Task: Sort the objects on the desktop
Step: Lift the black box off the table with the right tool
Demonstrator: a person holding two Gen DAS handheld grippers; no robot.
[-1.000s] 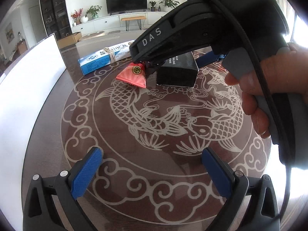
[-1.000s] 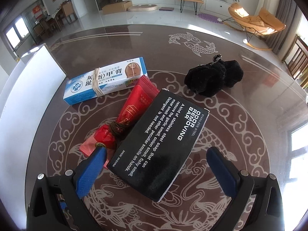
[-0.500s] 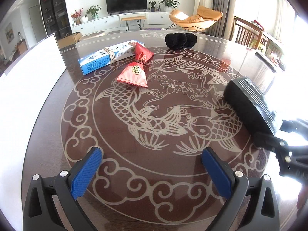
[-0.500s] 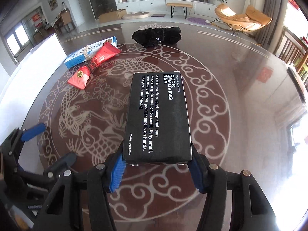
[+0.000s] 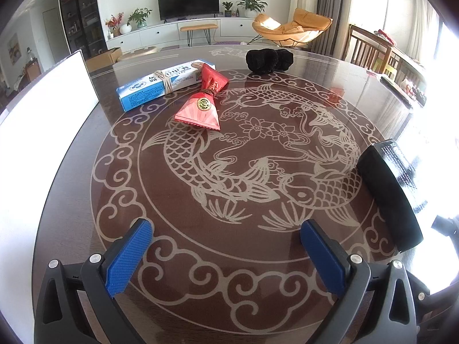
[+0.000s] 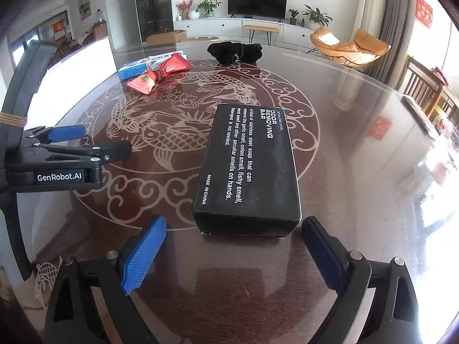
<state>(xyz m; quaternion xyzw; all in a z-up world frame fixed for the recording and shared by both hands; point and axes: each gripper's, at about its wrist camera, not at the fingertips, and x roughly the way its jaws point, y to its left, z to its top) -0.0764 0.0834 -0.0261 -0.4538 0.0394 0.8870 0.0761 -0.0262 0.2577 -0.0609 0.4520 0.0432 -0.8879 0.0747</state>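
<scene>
- Right gripper (image 6: 232, 253): fingers have just been opening, now standing wide; black box (image 6: 246, 169) lying free on the surface (image 6: 358, 172).
- Left gripper (image 5: 226, 253): fingers standing wide, gripping nothing.
- Blue carton (image 5: 160, 84): far end sitting hidden behind red packet (image 5: 203, 104).

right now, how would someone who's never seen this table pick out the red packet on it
On the round dark table with the pale fish pattern, look to the far left side. The red packet leans against a blue-and-white carton. It alone is red, pinched at the waist, with a gold seal.

Both wrist cameras look steeply down, close over the round dark carp-patterned desk (image 5: 229, 301). The left view sits left of the black printed cardboard box (image 6: 248, 169); the right view is directly behind it. Both share the box.
</scene>
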